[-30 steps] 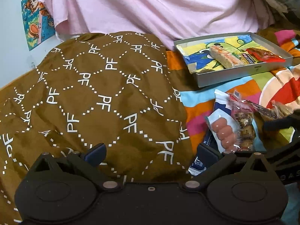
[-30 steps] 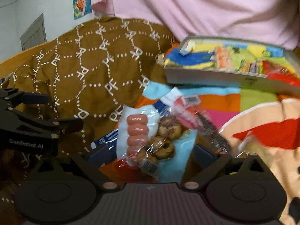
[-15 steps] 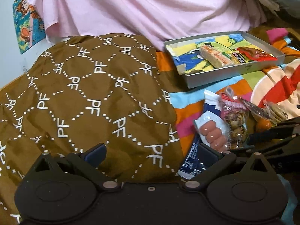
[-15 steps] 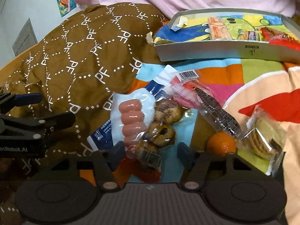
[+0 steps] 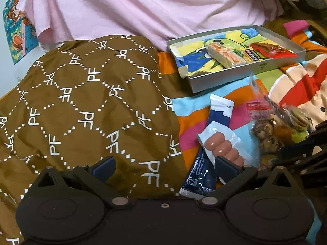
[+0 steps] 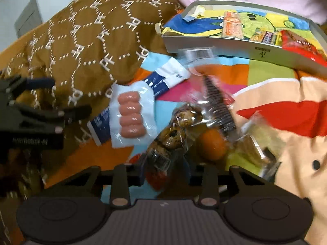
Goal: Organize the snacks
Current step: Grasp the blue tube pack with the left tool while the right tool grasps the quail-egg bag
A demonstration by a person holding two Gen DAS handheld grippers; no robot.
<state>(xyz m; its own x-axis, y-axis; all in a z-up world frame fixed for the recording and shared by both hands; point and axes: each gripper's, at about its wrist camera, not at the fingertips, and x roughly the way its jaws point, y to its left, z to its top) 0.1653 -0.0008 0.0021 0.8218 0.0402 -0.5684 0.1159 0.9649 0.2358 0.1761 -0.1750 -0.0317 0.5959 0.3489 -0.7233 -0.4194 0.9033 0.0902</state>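
Note:
Snacks lie on a striped blanket. A sausage pack [image 6: 131,115] rests on a blue-white sachet [image 6: 163,79]. My right gripper [image 6: 165,170] is shut on the near end of a clear bag of brown speckled eggs [image 6: 175,132]; that bag also shows in the left wrist view [image 5: 265,134]. An orange [image 6: 212,145], a dark wafer pack [image 6: 218,106] and a cracker pack [image 6: 253,143] lie beside it. My left gripper [image 5: 163,167] is open and empty over the brown blanket, its right finger [image 5: 226,165] by the sausage pack [image 5: 222,147].
A grey box [image 5: 263,66] with several snacks on a cartoon lining sits at the back right, also in the right wrist view [image 6: 224,47]. A brown patterned blanket [image 5: 85,110] covers the left. Pink cloth [image 5: 153,6] lies behind.
My right gripper's fingers closed from wide open onto the egg bag and lifted it a little. The left gripper drifted slightly and stayed open.

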